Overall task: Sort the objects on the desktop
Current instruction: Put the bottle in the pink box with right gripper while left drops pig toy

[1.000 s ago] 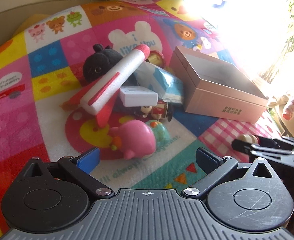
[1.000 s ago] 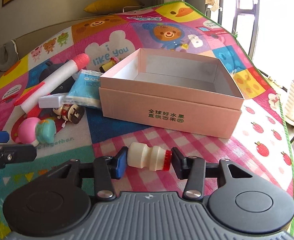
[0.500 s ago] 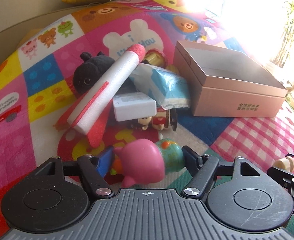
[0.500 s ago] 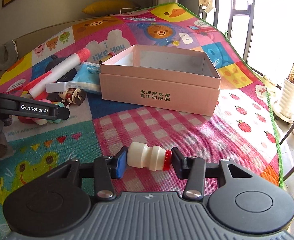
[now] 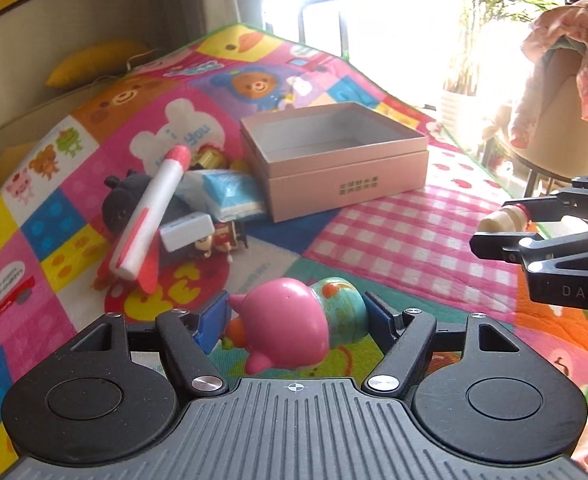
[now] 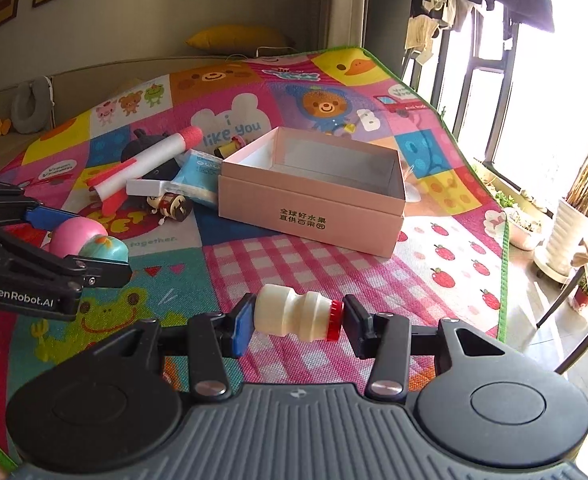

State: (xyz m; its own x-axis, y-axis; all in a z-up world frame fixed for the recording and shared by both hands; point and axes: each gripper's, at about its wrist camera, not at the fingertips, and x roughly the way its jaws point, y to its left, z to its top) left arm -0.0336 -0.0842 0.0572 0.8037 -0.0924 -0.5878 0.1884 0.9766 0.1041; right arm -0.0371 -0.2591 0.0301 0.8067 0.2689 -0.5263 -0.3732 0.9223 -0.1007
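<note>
The pink box [image 6: 314, 208] sits open in the middle of the bright cartoon play mat [image 6: 434, 276], and everything else is easiest placed from it.

In front of the box and off to its left, the left gripper [image 5: 294, 318] has its jaws drawn in around a pink-and-teal roly-poly toy [image 5: 294, 320] — they have just been closing, and now the blue pads press on it from both sides. The toy lies sideways between them, pink head toward one pad, teal body toward the other, and in the right wrist view it hangs clear above the mat [image 6: 87, 240].

In front of the box on its near side, over the pink checked patch, the right gripper [image 6: 294, 318] is clamped on a small cream bottle [image 6: 289, 316] with a red cap. The bottle lies crosswise, base against the left pad and cap against the right, with the jaws about halfway in.

Left of the box lies the pile not yet sorted: a white foam rocket [image 5: 149, 216] with red fins and nose leaning over a black plush toy [image 5: 121, 204], a blue tissue pack [image 5: 229, 196] touching the box's left wall, a white rectangular block [image 5: 185, 232] just in front of that, and a small wooden figure [image 6: 169, 206] beside the block. A small yellow-and-red thing [image 5: 209, 156] peeks out behind the tissue pack — too small to tell what.

The box itself looks empty inside.
</note>
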